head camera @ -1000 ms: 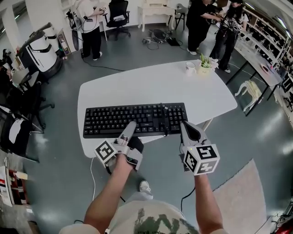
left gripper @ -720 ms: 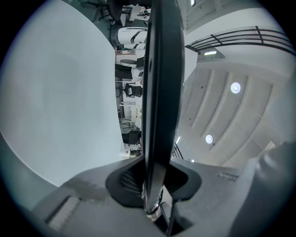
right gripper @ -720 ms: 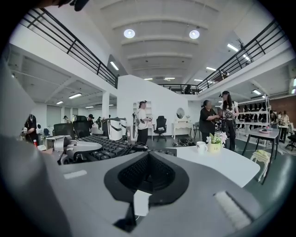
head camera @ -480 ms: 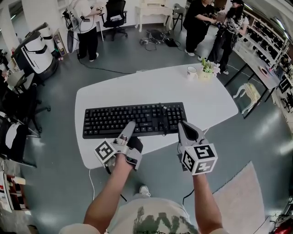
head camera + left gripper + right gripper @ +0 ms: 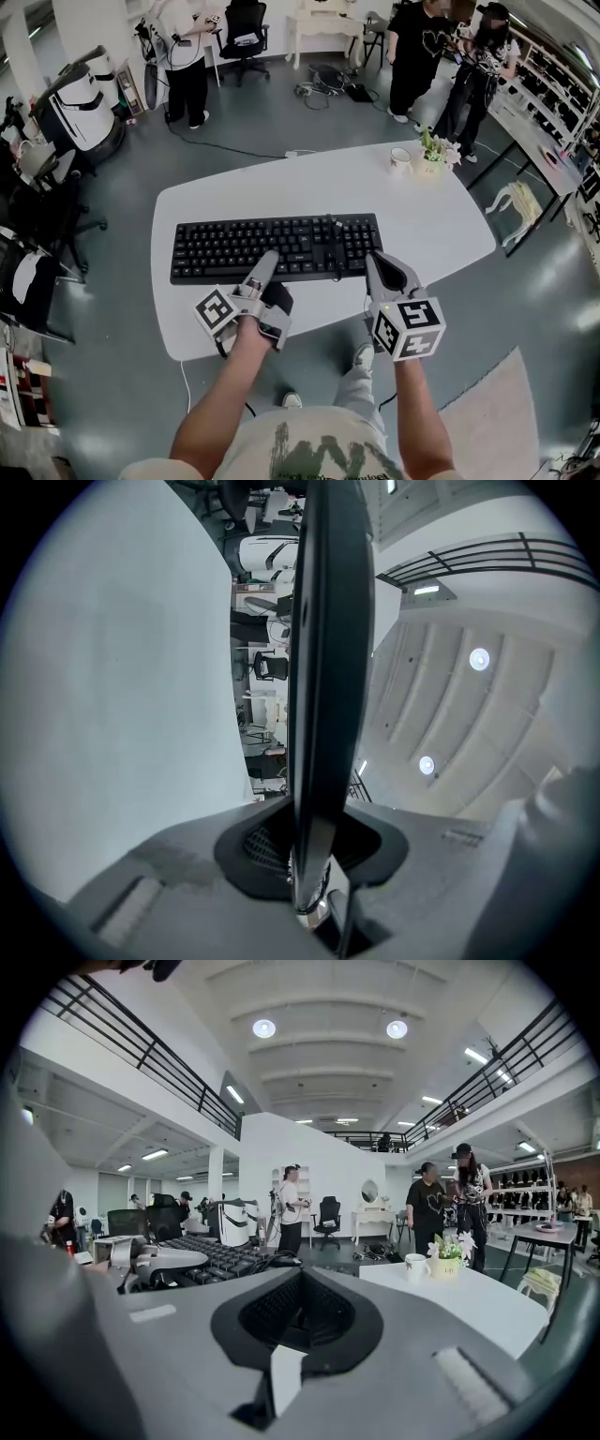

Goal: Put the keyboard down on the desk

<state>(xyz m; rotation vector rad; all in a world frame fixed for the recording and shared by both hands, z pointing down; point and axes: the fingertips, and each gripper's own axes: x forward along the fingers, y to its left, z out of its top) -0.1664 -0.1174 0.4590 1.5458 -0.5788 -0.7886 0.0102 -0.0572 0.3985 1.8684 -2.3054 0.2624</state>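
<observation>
A black keyboard (image 5: 272, 246) hangs level over the white table (image 5: 422, 216). My left gripper (image 5: 267, 262) is shut on its near long edge. In the left gripper view the keyboard (image 5: 328, 667) runs edge-on out of the jaws of that gripper (image 5: 312, 841), and a gap shows between it and the tabletop (image 5: 122, 686). My right gripper (image 5: 375, 261) sits just off the keyboard's near right corner, shut with nothing in it. From the right gripper view (image 5: 298, 1312) the keyboard (image 5: 211, 1255) and the left gripper (image 5: 159, 1265) lie off to the left.
A white mug (image 5: 400, 157) and a small flower pot (image 5: 433, 155) stand at the table's far right edge. Several people stand beyond the table (image 5: 412, 56). Office chairs (image 5: 42, 216) crowd the left, and a shelf table (image 5: 534, 131) lines the right.
The person has stepped forward, so the keyboard now hangs further in over the table. Both grippers keep their places at its near edge.
</observation>
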